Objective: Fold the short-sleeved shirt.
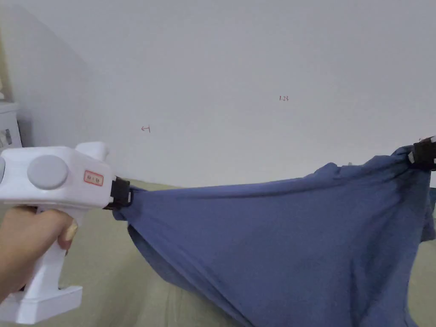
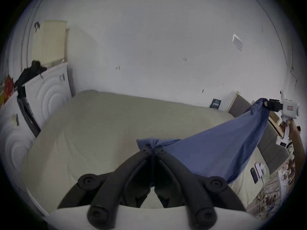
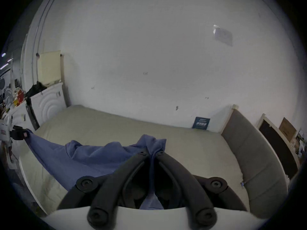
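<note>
Head view, left gripper: jaws clenched on a bunched corner of the blue short-sleeved shirt; a hand holds its white handle at the left.
Head view, right gripper: at the right edge and higher, black jaws pinching the shirt's other upper corner.
Head view, shirt: hangs between the two grippers, top edge running left to right and rising toward the right one, cloth sagging toward the beige bed below.
Left gripper view, own jaws: pressed together on a wad of blue cloth; the shirt streams right and away to the right gripper, well apart.
Left gripper view, surface: the bed lies under and beyond the jaws, its far edge against a white wall; a white cabinet at its left edge.
Right gripper view, own jaws: shut on a fold of the shirt; cloth runs left to the left gripper.
Right gripper view, room: grey padded headboard along the bed's right edge.
Judgement, next move: the stretched top edge is the long axis; lowering both corners level toward the middle of the bed would lay the shirt flat for folding. Neither hand is clearly nearer.
</note>
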Demonstrator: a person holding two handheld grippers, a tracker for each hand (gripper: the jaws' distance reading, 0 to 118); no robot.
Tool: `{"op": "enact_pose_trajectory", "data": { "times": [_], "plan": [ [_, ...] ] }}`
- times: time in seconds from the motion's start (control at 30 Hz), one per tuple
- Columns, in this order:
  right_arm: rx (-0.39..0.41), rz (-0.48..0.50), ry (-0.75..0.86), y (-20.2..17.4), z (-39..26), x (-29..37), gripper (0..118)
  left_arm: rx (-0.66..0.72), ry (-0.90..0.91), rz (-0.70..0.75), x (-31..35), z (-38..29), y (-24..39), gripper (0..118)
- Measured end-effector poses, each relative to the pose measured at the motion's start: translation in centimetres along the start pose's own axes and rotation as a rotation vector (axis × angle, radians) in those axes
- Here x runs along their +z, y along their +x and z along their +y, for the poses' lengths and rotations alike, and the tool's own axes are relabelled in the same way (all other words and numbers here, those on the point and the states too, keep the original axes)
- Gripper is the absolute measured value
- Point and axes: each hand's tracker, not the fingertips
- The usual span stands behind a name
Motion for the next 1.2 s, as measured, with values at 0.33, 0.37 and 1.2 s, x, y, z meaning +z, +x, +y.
{"op": "enact_pose_trajectory", "data": {
  "times": [0.33,0.37,1.2],
  "plan": [
    [-0.030,-0.097,0.151,2.4,7.1,0.4,4,-0.029,0.144,0.047,-2.1,11.4,2.8,3],
    [-0.026,-0.110,0.179,2.4,7.6,0.4,4,-0.025,0.166,0.061,-2.2,12.0,3.0,3],
    [-0.091,-0.169,0.307,1.1,10.8,-2.4,4,-0.065,0.298,0.150,-5.6,17.0,3.0,3]
  ]
}}
